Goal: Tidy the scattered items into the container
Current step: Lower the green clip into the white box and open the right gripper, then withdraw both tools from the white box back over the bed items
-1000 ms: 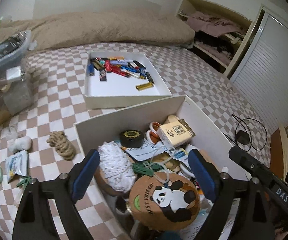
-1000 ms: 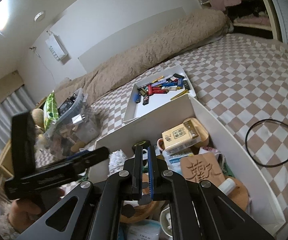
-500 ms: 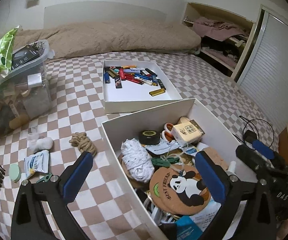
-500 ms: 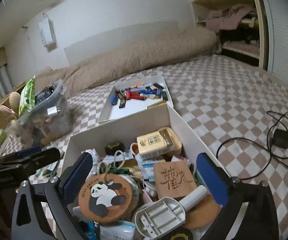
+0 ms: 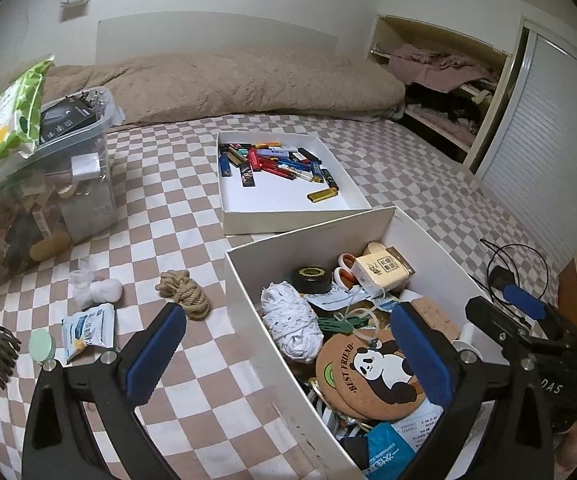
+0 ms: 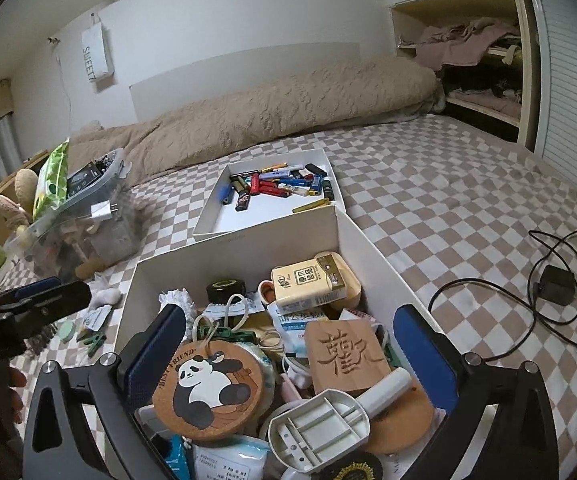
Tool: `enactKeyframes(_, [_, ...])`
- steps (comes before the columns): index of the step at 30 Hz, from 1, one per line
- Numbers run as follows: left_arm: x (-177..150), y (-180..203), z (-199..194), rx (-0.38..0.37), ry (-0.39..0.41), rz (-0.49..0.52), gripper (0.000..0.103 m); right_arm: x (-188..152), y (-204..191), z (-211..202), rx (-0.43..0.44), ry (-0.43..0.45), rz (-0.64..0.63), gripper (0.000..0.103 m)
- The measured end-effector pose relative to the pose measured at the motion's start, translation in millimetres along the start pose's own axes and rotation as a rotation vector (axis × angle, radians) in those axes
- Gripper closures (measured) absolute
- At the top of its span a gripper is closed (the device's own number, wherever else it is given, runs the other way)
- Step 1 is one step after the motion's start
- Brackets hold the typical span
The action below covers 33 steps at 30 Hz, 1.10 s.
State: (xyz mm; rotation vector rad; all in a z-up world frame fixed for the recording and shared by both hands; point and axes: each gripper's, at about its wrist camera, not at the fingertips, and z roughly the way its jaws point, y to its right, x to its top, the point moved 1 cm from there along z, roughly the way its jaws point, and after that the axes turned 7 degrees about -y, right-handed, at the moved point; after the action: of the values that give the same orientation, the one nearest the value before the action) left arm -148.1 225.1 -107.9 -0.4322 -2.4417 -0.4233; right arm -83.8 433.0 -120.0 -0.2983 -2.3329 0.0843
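Right gripper (image 6: 288, 350), fingers (image 6: 422, 354) apart, above cluttered box (image 6: 384, 268)

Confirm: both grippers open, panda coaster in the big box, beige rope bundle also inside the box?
Not quite. The left wrist view shows the beige rope bundle lying on the checkered bedspread, outside the big box, to its left. The rest holds: left gripper and right gripper are open, and the panda coaster is in the box.

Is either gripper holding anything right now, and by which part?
Nothing is held: the left gripper and the right gripper are both open and empty above the white box.
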Motion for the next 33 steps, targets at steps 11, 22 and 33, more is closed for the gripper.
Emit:
enactKeyframes(11, [-7.0, -22.1, -3.9, 0.032, 0.002, -0.013, 0.000, -1.9, -7.5, -3.7, 0.006, -0.001, -0.014, 0.000])
enactKeyframes(22, [-22.3, -71.6, -13.1, 0.107, -0.006, -0.070, 0.000, -1.8, -27.1, 0.7, 0.012, -0.007, -0.048, 0.000])
enactKeyframes(33, [-38.1, -124.9, -38.9, 0.183, 0.028, -0.127, 0.000, -3.3, -63.7, 5.0, 0.088, -0.046, -0.072, 0.000])
